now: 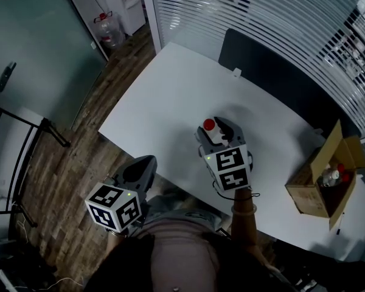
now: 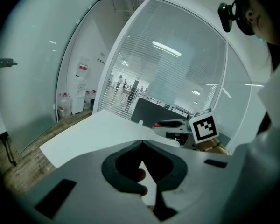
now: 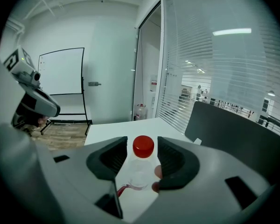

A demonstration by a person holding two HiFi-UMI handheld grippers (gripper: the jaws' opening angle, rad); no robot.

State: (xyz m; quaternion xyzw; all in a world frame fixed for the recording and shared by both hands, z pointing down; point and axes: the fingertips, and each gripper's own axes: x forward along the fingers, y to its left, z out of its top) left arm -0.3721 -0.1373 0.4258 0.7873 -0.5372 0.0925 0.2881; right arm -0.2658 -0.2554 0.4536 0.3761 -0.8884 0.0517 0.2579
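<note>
A clear, red-capped bottle [image 3: 140, 171] stands upright between the jaws of the right gripper [image 3: 142, 146], which pinch its body as it is held level over the white table [image 1: 170, 96], while the left gripper [image 2: 142, 146] is alongside with its jaws together and empty.

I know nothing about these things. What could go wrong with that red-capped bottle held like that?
The clear bottle is held only by the two fingers of the right gripper; smooth plastic might slip or buckle.
It is near the front edge of the white table, so if dropped it could roll to the floor.
The left gripper is shut and off to the side, no backup.
</note>
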